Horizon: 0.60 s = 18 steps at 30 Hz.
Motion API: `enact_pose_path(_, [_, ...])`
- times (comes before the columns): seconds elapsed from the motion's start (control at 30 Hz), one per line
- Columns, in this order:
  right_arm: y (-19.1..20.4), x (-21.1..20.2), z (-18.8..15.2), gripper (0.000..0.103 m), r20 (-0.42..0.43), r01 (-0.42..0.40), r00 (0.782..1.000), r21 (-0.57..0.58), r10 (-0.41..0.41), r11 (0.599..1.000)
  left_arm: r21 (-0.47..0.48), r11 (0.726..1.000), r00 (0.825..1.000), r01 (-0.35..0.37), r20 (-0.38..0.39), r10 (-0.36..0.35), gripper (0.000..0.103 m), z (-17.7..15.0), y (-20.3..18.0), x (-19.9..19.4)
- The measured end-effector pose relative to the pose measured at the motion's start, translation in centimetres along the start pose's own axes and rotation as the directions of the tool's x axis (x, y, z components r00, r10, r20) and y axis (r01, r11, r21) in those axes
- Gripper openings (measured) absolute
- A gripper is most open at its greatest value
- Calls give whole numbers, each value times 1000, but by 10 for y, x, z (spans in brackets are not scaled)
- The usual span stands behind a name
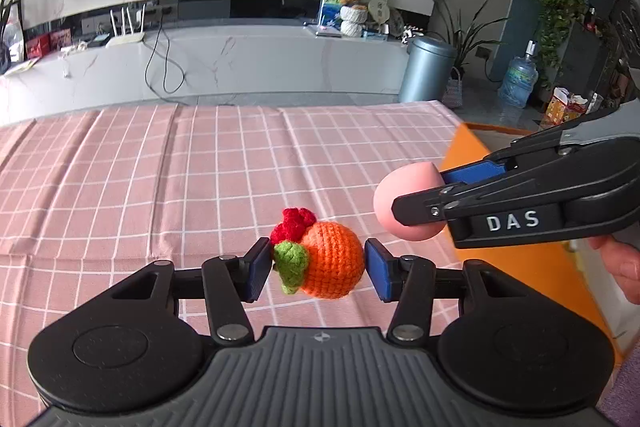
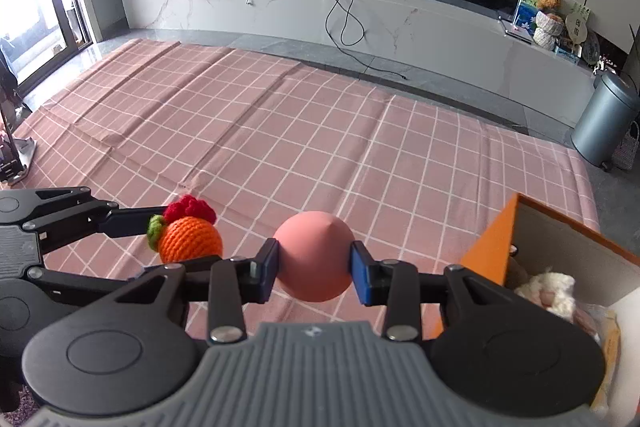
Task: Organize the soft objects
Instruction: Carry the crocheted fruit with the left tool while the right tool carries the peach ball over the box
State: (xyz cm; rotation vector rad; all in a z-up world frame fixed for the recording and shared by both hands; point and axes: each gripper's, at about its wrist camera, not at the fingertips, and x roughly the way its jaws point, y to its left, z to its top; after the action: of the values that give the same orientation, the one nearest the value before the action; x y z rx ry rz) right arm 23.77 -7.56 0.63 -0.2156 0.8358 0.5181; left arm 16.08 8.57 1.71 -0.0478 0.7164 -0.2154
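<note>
Both toys are lifted off the pink checked table (image 2: 280,115), so this looks like the carry step; next, each must go over the orange box (image 2: 492,247) at four o'clock and be let go. The right gripper (image 2: 314,265) pinches the pink ball (image 2: 314,255). The left gripper (image 1: 316,267), angled down, pinches the crocheted orange (image 1: 332,263).

Rough crocheted yarn fruit (image 1: 330,264), smooth matt pink ball (image 2: 314,256), checked cloth (image 2: 280,131).
</note>
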Motion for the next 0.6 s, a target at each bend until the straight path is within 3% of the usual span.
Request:
enact_pose_path(0.33, [-32,-114,-45,38,131,53,990,10,-54,999,124,991,995,48,85,-59,58,8,-70,-49])
enact_pose_path(0.6, [-91,-176,-90,38,142,154,975,112,-170,982,281,948,977,151,100,-186,58,12,-145,-47])
